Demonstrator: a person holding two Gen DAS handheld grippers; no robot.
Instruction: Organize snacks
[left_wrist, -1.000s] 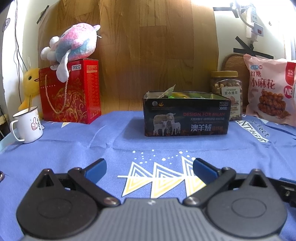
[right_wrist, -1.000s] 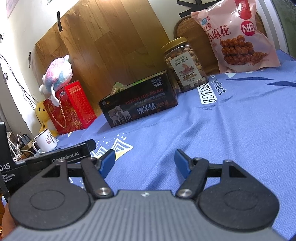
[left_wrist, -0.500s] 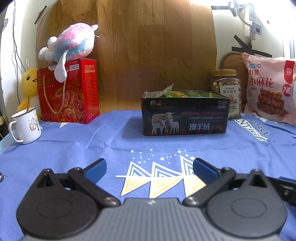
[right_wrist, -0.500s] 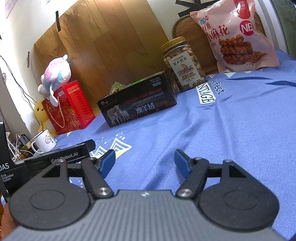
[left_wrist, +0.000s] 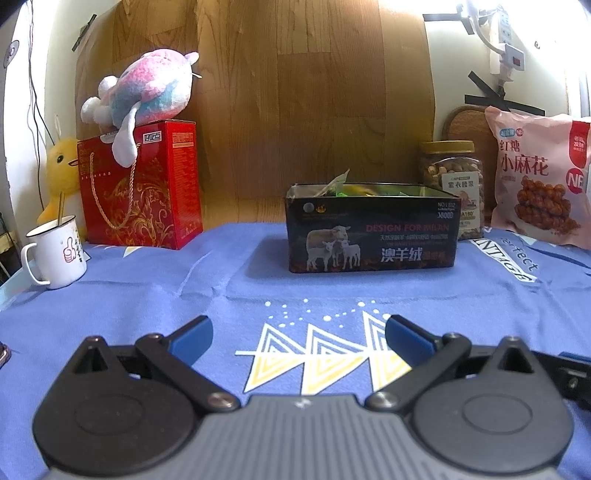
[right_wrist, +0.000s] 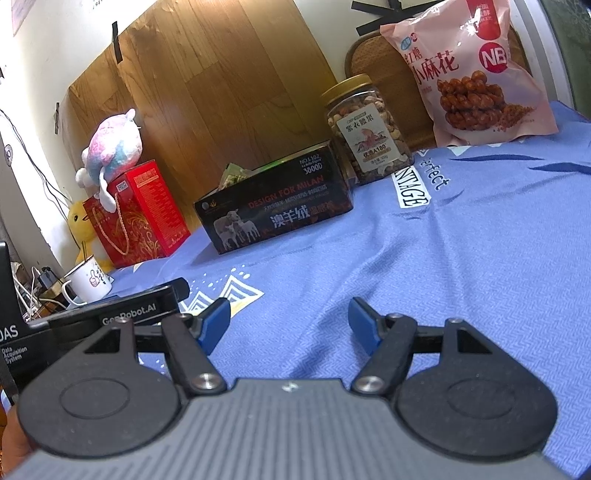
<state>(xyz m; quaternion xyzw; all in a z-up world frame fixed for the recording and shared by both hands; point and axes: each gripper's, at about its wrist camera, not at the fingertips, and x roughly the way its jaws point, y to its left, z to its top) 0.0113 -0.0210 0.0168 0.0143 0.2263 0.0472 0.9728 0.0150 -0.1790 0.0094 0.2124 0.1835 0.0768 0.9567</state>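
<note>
Left claw (left_wrist: 298, 336), right claw (right_wrist: 289, 325), blue fingertips (left_wrist: 192, 338), black linkages, silver screws

Bare blue cloth (left_wrist: 155, 295) lies open in front of the black tin (left_wrist: 371, 232). Close beside the tin's right end stands the nut jar (left_wrist: 452, 184); farther right, the pink snack bag (left_wrist: 535, 184). Left of it, with a wide gap between, sits the red gift box (left_wrist: 140, 184).

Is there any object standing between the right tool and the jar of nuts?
Nothing visible does. Between the open right tool and the jar of nuts lies only bare blue cloth. The black tin stands to the jar's left, close beside it, off the straight path.
</note>
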